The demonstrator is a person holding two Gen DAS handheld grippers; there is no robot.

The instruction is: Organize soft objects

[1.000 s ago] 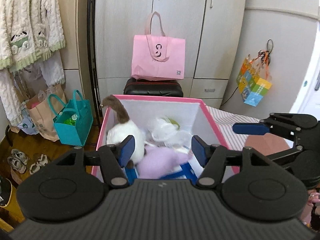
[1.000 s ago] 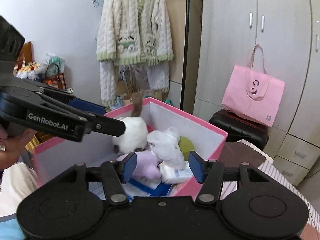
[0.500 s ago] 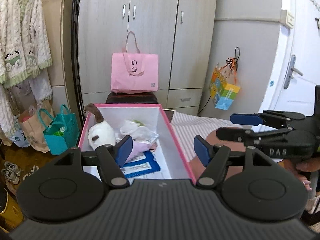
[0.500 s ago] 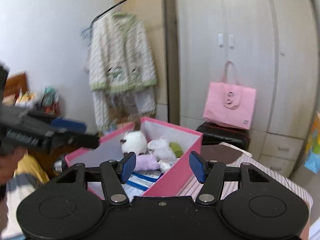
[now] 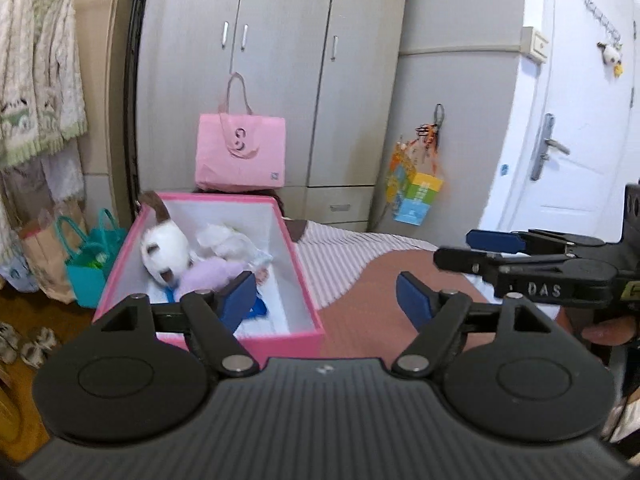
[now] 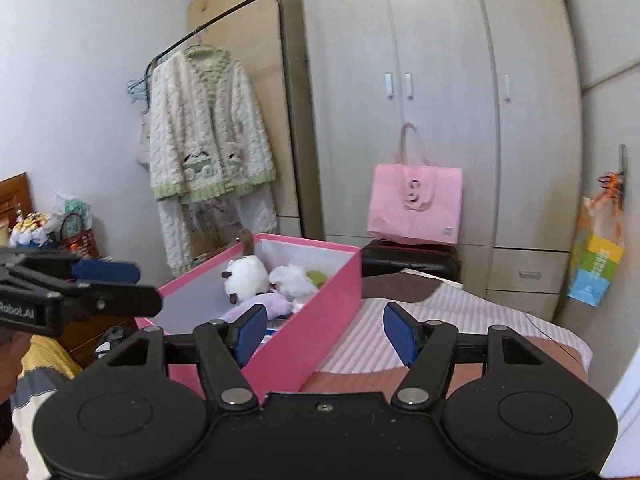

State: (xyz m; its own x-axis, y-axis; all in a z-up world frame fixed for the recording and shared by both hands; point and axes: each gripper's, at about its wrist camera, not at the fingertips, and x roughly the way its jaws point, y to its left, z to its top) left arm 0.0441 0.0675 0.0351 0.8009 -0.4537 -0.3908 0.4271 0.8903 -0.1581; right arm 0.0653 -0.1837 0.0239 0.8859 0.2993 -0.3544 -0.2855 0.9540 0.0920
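While the pink box (image 5: 280,216) sits along the left edge of the striped bed (image 5: 340,256), I see its far end holding a white plush (image 5: 166,254) with a brown tail, a lilac plush (image 5: 212,274) against it, and pale soft items behind. My left gripper (image 5: 326,296) and right gripper (image 6: 324,332) point slightly downward over the bed, jaws just opened wider, nothing between them.

Both wrist cameras are looking forward, slightly downward, over their own jaws; both are sharing the pink box (image 5: 304,276) (image 6: 320,316), wardrobe (image 5: 280,60) (image 6: 440,100) and pink bag (image 5: 240,152) (image 6: 416,204), the right from further right.
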